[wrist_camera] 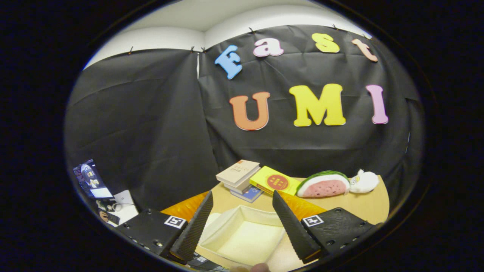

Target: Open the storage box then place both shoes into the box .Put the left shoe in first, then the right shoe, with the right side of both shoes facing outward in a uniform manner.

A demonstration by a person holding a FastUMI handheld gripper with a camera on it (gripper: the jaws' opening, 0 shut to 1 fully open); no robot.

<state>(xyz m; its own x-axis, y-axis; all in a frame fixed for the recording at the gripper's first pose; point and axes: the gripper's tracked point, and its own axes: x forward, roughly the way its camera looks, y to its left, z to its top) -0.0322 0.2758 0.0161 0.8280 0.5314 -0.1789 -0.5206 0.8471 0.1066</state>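
The tool [242,223] sits at the bottom centre of the frame with its two fingers [194,226] spread wide apart, holding nothing. Between them, low in the frame, lies the storage box [245,234], a pale, shallow, open tray with nothing visible inside; its near edge runs under the finger bases. An orange sheet [189,206] peeks out behind both fingers, flat on the tan surface [372,206].

Beyond the fingers, toward the middle of the frame, a small stack of books [239,174] stands at the far edge of the surface, with a yellow book [274,180] just beside it to the right. Farther right rests a watermelon-slice toy [323,185], touching or nearly touching a small white plush toy [365,181].

At the lower left, off the surface, a lit screen [90,181] shows. A fingertip [260,267] edges in at the very bottom.
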